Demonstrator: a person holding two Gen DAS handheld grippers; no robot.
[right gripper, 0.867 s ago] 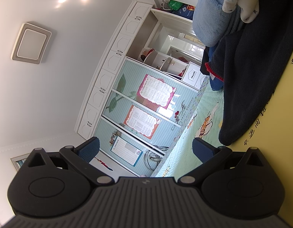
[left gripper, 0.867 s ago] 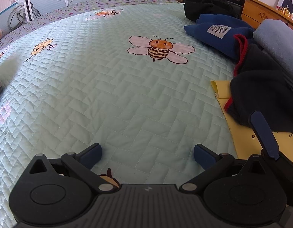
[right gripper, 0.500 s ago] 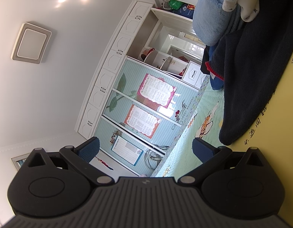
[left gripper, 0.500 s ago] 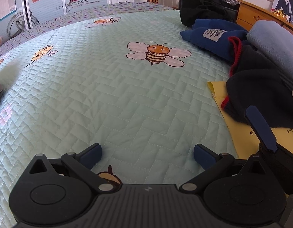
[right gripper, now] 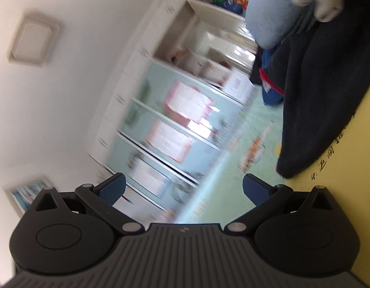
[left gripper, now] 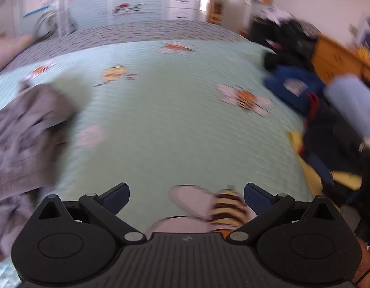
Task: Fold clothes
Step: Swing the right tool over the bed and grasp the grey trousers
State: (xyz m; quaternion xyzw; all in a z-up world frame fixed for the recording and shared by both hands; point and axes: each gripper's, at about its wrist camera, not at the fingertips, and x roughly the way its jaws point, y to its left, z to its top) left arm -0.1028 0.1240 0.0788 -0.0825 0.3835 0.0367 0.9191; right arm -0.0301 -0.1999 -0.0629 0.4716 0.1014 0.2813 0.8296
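The pale green quilted bedspread with bee pictures (left gripper: 175, 129) fills most of the left wrist view, and everything on it looks smeared and fuzzy. The left gripper (left gripper: 186, 195) hangs over the near edge of this bedspread with its two blue fingers spread wide and nothing between them. A crumpled grey cloth (left gripper: 24, 139) lies on the bedspread's left side, cut off by the picture edge. On the bedspread's right side sits a heap of clothes: a dark navy garment with red trim (left gripper: 333, 132), a blue top with a white label (left gripper: 293, 88) and a light blue rolled cloth (left gripper: 353, 103). Its parts blur together. The right gripper (right gripper: 184, 187) is tipped sideways near that heap, with its fingers also spread wide and empty. Beside it lies a yellow sheet with black writing (right gripper: 348, 172), partly hidden under the navy garment.
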